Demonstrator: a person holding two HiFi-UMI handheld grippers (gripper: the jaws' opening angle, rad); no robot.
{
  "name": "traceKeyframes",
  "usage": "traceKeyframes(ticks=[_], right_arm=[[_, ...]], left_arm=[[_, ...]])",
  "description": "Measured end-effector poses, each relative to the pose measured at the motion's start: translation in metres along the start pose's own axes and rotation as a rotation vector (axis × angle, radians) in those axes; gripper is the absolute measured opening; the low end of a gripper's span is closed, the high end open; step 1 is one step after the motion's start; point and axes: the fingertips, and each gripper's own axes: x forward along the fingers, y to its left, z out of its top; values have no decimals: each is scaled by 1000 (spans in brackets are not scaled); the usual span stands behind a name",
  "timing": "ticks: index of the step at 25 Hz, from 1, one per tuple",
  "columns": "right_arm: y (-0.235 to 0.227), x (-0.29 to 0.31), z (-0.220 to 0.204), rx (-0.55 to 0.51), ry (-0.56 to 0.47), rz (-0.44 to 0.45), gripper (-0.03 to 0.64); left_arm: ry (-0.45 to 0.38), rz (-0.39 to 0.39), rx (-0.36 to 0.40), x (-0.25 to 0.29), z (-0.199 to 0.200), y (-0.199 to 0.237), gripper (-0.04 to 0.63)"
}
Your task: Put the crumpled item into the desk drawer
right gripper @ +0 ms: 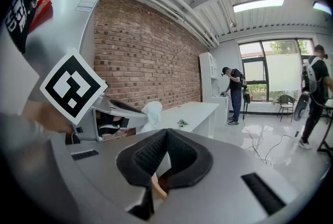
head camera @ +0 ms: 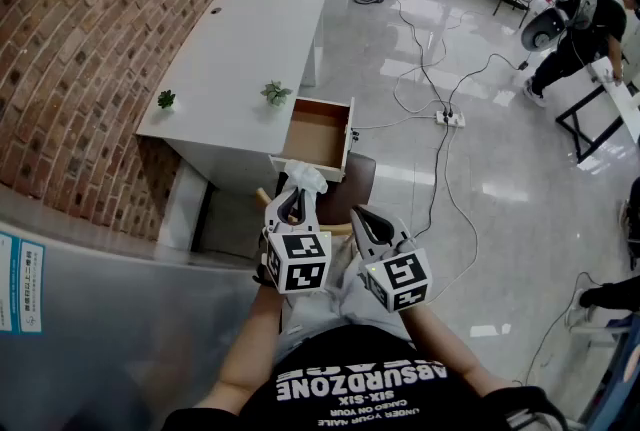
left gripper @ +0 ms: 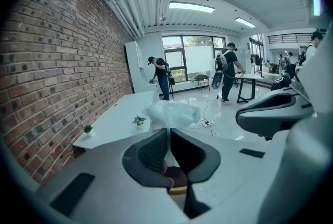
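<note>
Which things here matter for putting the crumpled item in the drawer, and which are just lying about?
Job in hand: crumpled plastic bag, pinched in the left gripper; open desk drawer; white desk.
Lying about: two small potted plants; brown chair; power strip on the floor; idle right gripper.

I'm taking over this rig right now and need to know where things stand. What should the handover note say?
Left gripper: shut on the crumpled item, white and plastic-looking, held just short of the drawer.
Right gripper: shut, empty.
Drawer: pulled open on the white desk; nothing visible inside.
Done: item in grip, drawer open.
Left: carry the item over the drawer and release it.
</note>
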Motion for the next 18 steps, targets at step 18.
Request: traceKeyframes(ticks=[18], right_arm=[[-84,70,11,-18,52,117,-3]], left_arm=[[16,82,-79,96,48,12,23]])
